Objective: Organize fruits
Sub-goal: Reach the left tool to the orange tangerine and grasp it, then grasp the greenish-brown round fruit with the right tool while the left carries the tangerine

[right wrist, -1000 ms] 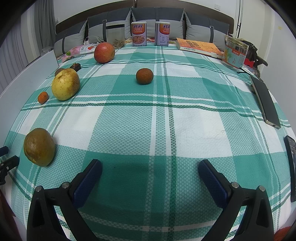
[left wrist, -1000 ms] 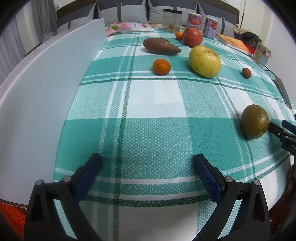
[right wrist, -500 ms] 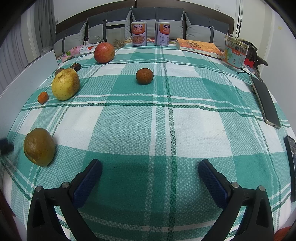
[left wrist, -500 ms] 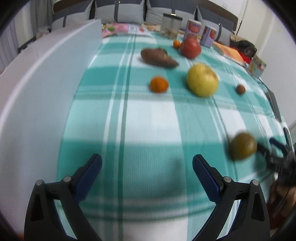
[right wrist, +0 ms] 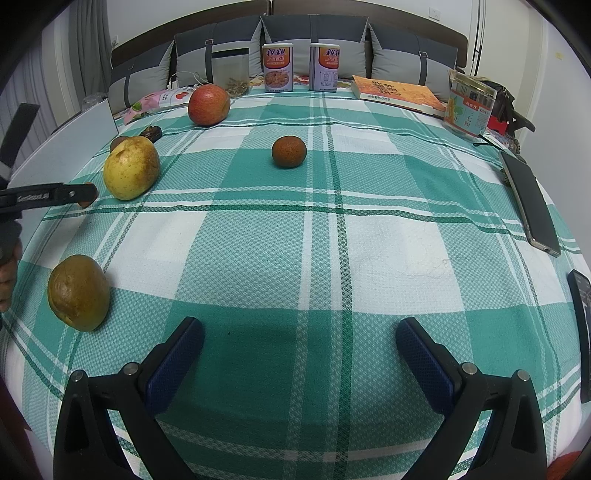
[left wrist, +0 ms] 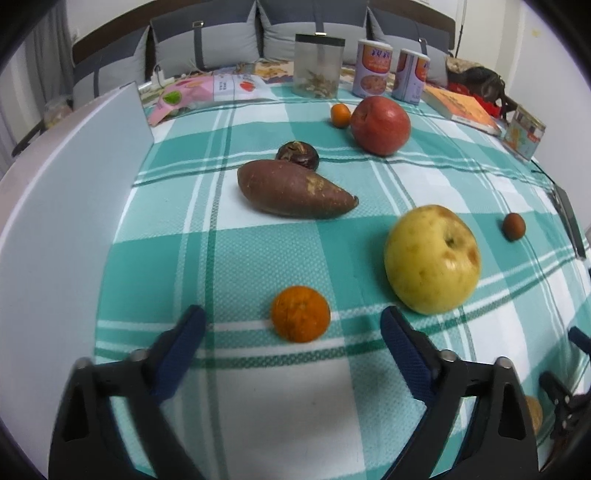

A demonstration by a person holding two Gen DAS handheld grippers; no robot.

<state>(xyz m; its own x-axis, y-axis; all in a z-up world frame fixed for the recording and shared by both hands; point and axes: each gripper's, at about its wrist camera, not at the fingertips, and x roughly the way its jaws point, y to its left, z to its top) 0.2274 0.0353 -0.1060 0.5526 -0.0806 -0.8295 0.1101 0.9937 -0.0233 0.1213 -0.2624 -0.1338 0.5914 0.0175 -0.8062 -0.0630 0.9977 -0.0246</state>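
Right wrist: green-checked tablecloth (right wrist: 317, 236) before grey cushions (right wrist: 314, 33).

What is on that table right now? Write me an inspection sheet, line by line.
Surface: green and white checked cloth, flat.
Job's things: small orange between the left tongs' tips; yellow apple, sweet potato, red apple, brownish pear, all lying apart.
Clutter: two cans, book, jar, phone.
Grippers: left tongs open, holding nothing; right tongs open over bare cloth.
Cables: white cord by the cushions.
Surroundings: grey cushions, white board on the left edge.
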